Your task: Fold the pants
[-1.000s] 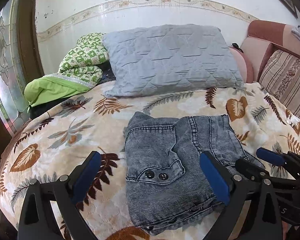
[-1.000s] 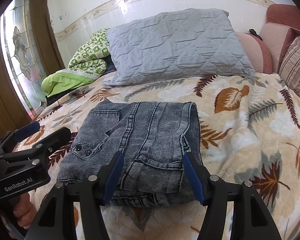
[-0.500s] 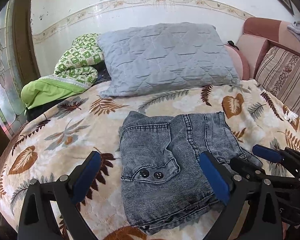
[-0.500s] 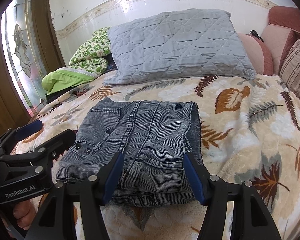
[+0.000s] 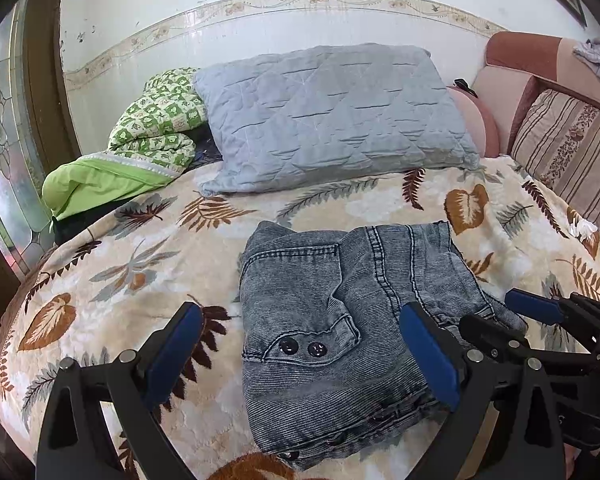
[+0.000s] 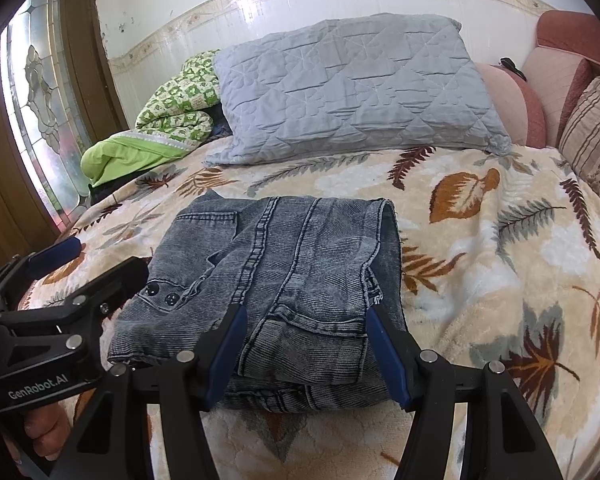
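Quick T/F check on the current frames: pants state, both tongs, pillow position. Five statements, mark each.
1. The jeans lie folded into a compact stack on the leaf-print blanket. True.
2. The right tongs are clamped on denim. False: they are open, and hold nothing.
3. The left tongs are open. True.
4. The grey pillow lies on top of the jeans. False: it sits beyond them, apart, near the wall.
5. A green quilt is bundled left of the pillow. True.
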### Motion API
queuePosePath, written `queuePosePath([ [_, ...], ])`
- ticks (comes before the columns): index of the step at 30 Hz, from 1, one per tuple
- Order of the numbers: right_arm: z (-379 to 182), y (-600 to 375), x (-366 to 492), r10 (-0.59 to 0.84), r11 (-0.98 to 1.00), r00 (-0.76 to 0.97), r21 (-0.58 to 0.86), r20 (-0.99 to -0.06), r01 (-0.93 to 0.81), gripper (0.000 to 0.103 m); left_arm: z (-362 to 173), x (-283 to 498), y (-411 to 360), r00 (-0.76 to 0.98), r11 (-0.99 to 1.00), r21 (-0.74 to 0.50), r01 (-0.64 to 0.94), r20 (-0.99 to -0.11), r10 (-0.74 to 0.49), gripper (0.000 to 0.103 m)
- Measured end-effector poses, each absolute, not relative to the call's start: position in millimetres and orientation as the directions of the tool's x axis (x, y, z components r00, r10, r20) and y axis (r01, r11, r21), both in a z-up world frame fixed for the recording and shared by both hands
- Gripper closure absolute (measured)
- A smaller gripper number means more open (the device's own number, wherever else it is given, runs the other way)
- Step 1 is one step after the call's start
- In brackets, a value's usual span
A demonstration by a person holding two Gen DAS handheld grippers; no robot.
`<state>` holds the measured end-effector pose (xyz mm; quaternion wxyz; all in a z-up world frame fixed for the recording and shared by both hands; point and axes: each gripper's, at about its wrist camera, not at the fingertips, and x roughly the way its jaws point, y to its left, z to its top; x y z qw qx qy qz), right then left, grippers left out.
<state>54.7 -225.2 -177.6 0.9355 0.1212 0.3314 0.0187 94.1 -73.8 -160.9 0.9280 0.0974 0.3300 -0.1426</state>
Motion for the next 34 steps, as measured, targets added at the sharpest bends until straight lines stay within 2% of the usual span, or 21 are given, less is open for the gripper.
queuePosePath([
  [26, -176.2, -232.6, 54.5, 0.094, 0.965, 0.787, 0.249, -0.61, 0.078, 0.038, -162.6, 96.7, -70.7, 0.742, 0.946, 0.084, 0.314, -0.643, -0.189, 0.004],
  [34, -175.8, -232.8, 54.0, 0.093, 0.965, 0.788, 0.25, -0.608, 0.079, 0.038, -170.0, 97.4, -77.3, 0.714, 0.932, 0.092, 0.35, -0.67, -0.202, 0.004],
])
